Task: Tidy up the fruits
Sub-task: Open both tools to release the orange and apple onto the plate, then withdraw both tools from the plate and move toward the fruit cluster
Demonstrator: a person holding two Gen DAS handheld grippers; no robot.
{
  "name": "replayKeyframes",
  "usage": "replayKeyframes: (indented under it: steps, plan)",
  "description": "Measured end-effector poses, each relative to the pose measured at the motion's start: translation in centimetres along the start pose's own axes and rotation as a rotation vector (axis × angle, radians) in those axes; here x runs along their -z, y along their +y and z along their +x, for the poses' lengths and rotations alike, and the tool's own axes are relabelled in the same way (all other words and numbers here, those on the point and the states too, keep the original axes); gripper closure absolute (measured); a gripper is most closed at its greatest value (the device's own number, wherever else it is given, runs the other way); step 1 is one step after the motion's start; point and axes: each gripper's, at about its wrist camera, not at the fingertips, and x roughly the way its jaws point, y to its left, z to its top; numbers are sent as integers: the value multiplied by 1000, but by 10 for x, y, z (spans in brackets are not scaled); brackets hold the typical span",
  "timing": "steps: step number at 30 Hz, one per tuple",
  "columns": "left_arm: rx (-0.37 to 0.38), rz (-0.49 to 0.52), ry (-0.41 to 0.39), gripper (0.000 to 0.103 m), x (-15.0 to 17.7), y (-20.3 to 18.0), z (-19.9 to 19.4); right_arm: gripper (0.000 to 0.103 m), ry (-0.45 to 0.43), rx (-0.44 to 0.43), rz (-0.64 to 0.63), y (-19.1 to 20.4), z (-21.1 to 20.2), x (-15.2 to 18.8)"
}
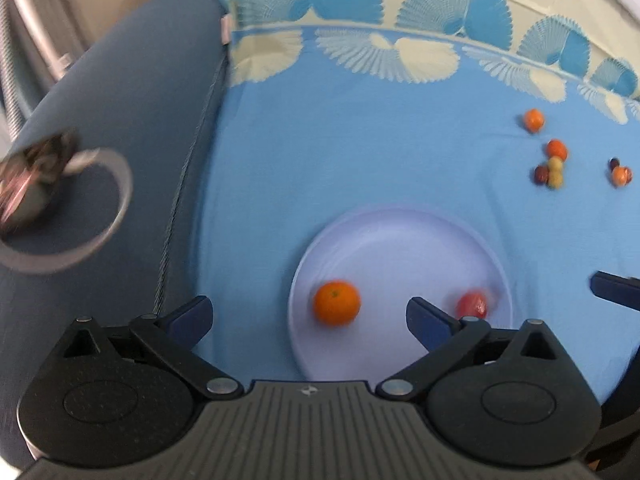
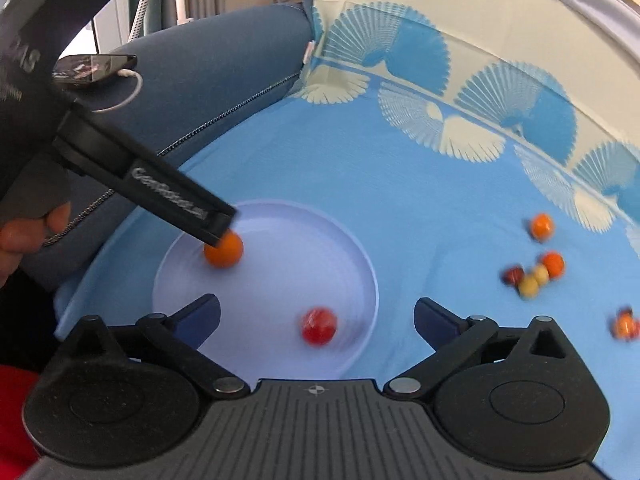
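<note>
Left wrist view shows the left gripper [image 1: 308, 314] nearest, its blue-tipped jaws spread wide with nothing between the pads. Just beyond them a pale plate [image 1: 400, 240] sits on the blue cloth [image 1: 320, 160]. An orange [image 1: 336, 303] rests on the plate's near left part, free of both fingers. A red fruit [image 1: 474, 306], blurred, lies on the plate's near right part, partly hidden behind the right finger. At the right edge of this view a dark blue fingertip of the other tool pokes in. Farther off to the right, loose small fruits [image 1: 554, 164] lie on the cloth well apart from the plate: orange ones, dark red ones and pale yellowish ones, some touching in a little cluster. Left of the cloth is a grey-blue cushion [image 1: 120, 120] with a blurred phone [image 1: 36, 176] and a pale cable loop on it. The far border of the cloth carries cream and blue fan patterns.

From the right wrist view, the right gripper [image 2: 318, 316] is likewise released, jaws wide, hovering over the near rim of the plate [image 2: 360, 264]. The red fruit [image 2: 319, 325] lies on the plate between its fingers but untouched by them. Beyond it, the orange [image 2: 224, 249] sits at the plate's far left, with the tip of the left tool's finger just at its top. A hand [image 2: 28, 236] grips that tool at the left edge. The scattered fruits [image 2: 536, 274] lie to the right on the cloth [image 2: 420, 208]
</note>
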Motion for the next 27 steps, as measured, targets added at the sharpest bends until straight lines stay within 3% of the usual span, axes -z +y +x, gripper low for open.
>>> replayKeyframes:
  steps: [3,6,10,27]
  plan:
    - [-17,-35,49,0,24,1,-15,1,44,-14,61,4,-21,17]
    - [-75,-64,47,0,45,4,-32,1,55,-24,66,11,-36,28]
    - [-105,-90,21,0,57,9,-53,1,-26,34,80,12,-60,26]
    - [-120,-55,-61,0,88,-20,-112,1,-168,56,52,27,-120,43]
